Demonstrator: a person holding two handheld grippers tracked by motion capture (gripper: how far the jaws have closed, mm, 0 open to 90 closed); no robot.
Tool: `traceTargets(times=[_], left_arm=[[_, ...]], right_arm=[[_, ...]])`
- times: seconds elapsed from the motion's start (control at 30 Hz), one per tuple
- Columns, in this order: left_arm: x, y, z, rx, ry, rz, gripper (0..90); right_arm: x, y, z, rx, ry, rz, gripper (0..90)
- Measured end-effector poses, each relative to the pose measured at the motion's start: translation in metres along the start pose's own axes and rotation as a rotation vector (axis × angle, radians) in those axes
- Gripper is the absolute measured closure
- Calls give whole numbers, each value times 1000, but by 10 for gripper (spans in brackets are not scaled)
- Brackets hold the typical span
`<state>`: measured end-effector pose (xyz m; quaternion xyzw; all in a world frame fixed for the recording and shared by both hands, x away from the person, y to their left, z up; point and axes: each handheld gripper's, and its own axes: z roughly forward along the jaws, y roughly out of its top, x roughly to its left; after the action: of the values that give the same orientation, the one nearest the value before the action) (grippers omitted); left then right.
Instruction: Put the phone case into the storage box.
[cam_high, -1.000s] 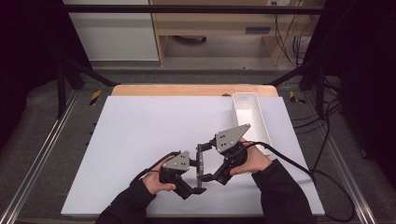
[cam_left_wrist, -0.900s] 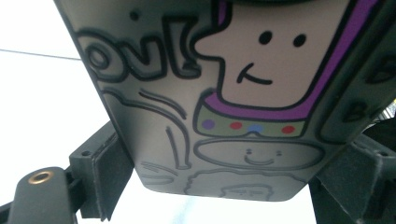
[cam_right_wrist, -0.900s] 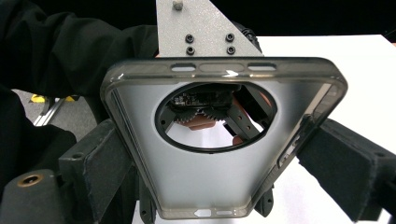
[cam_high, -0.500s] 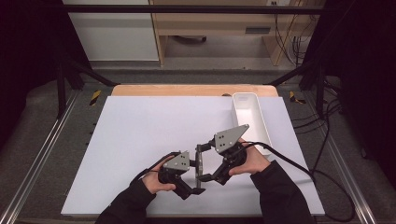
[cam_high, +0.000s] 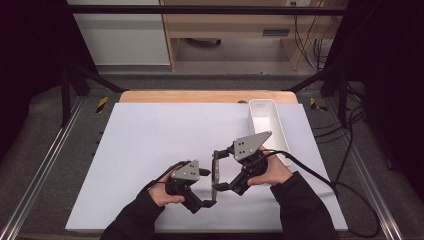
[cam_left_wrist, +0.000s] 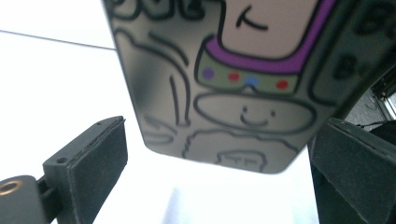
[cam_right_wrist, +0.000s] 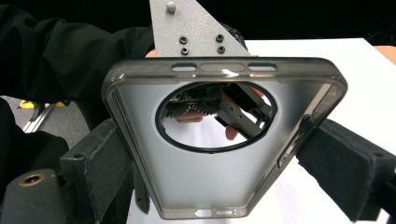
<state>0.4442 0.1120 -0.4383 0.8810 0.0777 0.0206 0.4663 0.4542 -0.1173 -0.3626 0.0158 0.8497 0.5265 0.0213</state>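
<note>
A translucent grey phone case (cam_right_wrist: 219, 186) with a round camera hole is clamped by its long sides in my right gripper (cam_right_wrist: 219, 158), which is shut on it. From above, the case (cam_high: 216, 170) stands on edge over the white table sheet (cam_high: 150, 140), between the two hands. My left gripper (cam_high: 209, 187) faces its printed back, jaws wide apart. In the left gripper view, the cartoon-printed back (cam_left_wrist: 224, 93) hangs between and above the open pads (cam_left_wrist: 95, 158) without touching them. Through the hole I see the left gripper (cam_right_wrist: 219, 107).
A long white tray (cam_high: 265, 125) stands at the table's right, just beyond the right hand. A wooden edge (cam_high: 200, 96) runs along the far side. Cables (cam_high: 320, 180) trail off right. Metal rails (cam_high: 45, 165) flank the table.
</note>
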Motion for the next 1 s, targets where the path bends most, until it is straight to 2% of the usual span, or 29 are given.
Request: traceTargets(times=[0.13, 0.23, 0.27, 0.3, 0.33, 0.43, 0.5, 0.7, 0.77, 0.9, 1.0], left_arm=[[2, -2, -8, -26, 21, -18, 30], [3, -3, -15, -50, 41, -34, 29], [4, -4, -18, -56, 52, -36, 29], [4, -7, -24, -74, 75, -49, 26], [4, -7, -24, -74, 75, -49, 23], [6, -11, -36, -108, 124, -73, 17], [7, -12, -41, -125, 140, -85, 16], [7, -20, -53, -141, 186, -105, 14], [8, -26, -60, -156, 216, -128, 9], [10, -31, -66, -170, 242, -149, 7], [12, -35, -72, -186, 289, -166, 6]], right_arm=[[-1, 1, -4, -2, -30, 5, 119], [-3, 2, -11, -15, -76, 14, 119], [-3, 2, -11, -15, -76, 14, 119], [-5, 1, -15, -25, -103, 23, 119], [-5, 1, -15, -25, -103, 23, 119], [-7, -1, -22, -35, -156, 47, 119], [-8, -2, -25, -36, -181, 60, 119], [-9, -1, -30, -46, -230, 69, 118], [-9, 0, -34, -58, -251, 74, 118], [-9, 2, -39, -60, -275, 77, 118], [-9, 3, -44, -68, -308, 86, 118]])
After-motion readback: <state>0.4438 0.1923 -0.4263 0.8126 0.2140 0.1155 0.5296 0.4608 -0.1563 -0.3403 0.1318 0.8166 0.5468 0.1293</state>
